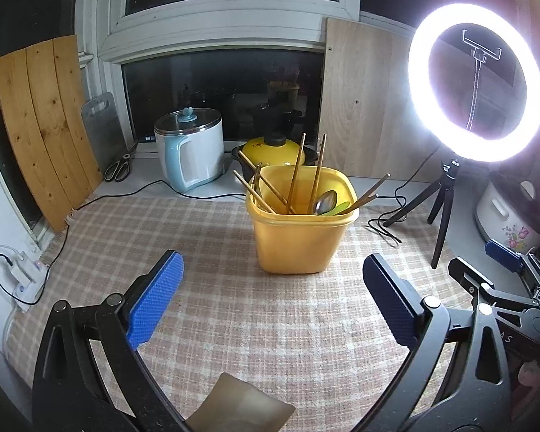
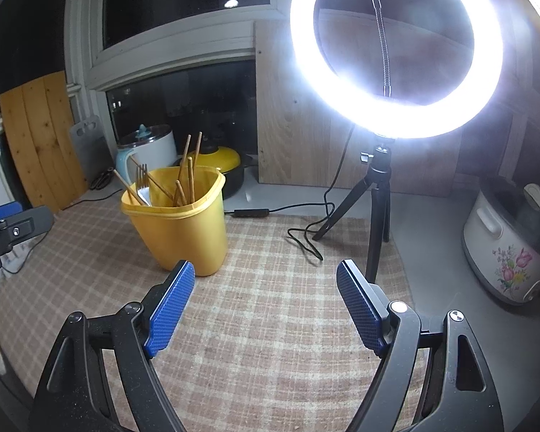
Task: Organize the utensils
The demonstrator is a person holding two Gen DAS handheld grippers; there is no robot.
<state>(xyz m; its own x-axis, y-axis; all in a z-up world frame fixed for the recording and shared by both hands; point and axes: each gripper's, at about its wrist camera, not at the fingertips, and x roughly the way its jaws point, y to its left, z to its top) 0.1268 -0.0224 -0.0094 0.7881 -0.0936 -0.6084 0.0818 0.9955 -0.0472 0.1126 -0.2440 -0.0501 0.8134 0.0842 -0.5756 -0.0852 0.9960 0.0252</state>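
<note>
Left wrist view: chopsticks (image 1: 295, 176) in the tub (image 1: 298, 241) look stiff, light; pinch mid-shaft; both hand-held grippers, left (image 1: 273, 280) and right (image 2: 266, 288), gape empty.

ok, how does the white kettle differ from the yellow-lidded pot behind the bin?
The white kettle stands tall with a clear glass lid and a pale blue handle; the yellow-lidded pot sits low, with an opaque yellow lid and black knob. The kettle is in full view; the pot is partly hidden behind the yellow bin. Both stand lidded by the window.
</note>
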